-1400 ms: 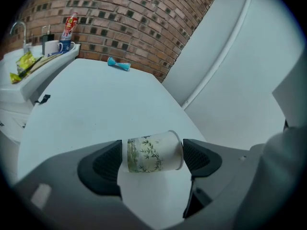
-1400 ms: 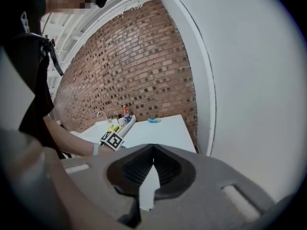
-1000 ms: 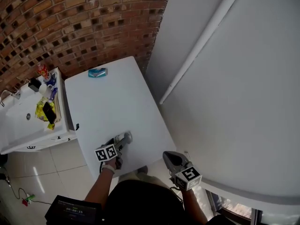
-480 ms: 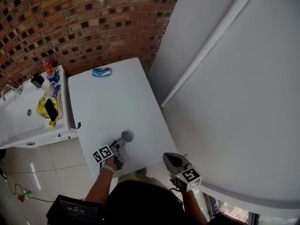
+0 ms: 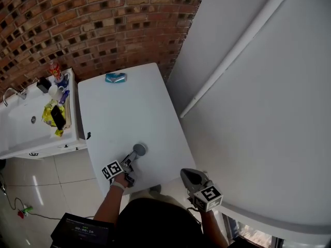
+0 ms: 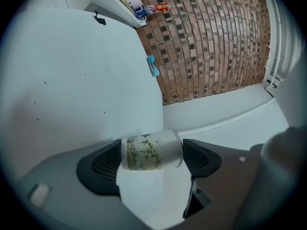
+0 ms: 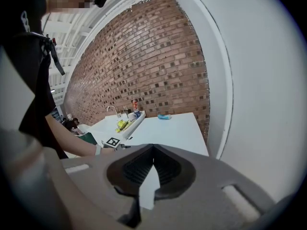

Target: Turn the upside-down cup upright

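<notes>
At the near edge of the white table (image 5: 124, 112), off its right corner and close to the person's body, the right gripper (image 5: 185, 173) hangs with its jaws pressed together and nothing between them. Just to its left, over the table's near end, the left gripper (image 5: 130, 160) is rolled onto its side and clamped on the cup (image 6: 151, 151). The leaf-printed cup spans the wide gap, its base against one pad (image 6: 103, 164) and its rim against the other. From the head view its mouth faces up. Whether its base rests on the tabletop cannot be told. Farther off, a small blue object (image 5: 116, 77) lies at the table's far edge. Left of the table stands a sink counter (image 5: 20, 130) cluttered with small items, and behind both rises a brick wall (image 5: 103, 25).
</notes>
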Demonstrator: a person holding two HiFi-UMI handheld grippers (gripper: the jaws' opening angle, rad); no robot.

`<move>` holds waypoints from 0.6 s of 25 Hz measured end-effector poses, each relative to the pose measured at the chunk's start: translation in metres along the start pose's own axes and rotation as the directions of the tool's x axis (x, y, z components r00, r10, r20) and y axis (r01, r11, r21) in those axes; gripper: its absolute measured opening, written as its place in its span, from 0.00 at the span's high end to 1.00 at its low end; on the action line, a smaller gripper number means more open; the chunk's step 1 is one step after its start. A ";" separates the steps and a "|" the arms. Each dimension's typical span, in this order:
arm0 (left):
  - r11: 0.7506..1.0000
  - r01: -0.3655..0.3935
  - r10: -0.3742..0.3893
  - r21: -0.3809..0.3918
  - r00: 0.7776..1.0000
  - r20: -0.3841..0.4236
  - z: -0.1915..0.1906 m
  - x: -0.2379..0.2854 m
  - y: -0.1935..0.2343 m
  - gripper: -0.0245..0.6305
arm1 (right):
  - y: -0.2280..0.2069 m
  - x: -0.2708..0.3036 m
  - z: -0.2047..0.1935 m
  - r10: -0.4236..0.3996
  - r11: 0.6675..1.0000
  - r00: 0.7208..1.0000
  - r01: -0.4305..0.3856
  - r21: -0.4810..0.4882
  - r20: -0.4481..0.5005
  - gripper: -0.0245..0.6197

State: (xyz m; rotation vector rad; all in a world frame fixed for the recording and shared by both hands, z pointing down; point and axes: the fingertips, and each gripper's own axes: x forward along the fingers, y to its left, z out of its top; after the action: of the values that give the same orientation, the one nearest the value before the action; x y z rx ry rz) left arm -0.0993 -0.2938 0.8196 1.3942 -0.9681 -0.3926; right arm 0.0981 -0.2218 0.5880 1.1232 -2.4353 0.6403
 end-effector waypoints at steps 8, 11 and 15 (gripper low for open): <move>1.000 -0.008 0.009 0.030 1.000 -0.025 -0.001 -0.005 0.001 0.31 | 0.002 0.000 0.000 0.005 1.000 1.000 -0.005 0.000 -0.009 0.97; 0.997 -0.061 0.062 0.051 0.998 -0.028 -0.001 -0.008 0.007 0.32 | 0.003 0.000 0.001 0.008 1.000 1.000 -0.008 -0.001 -0.010 0.97; 0.970 -0.115 0.136 0.216 0.987 -0.083 -0.007 -0.006 0.003 0.33 | 0.002 -0.003 -0.001 -0.001 1.000 1.000 0.001 0.004 -0.006 0.97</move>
State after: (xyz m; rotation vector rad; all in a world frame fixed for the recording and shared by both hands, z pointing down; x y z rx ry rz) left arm -0.0981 -0.2844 0.8210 1.5183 -1.0344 -0.1279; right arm 0.0983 -0.2180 0.5865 1.1224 -2.4293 0.6471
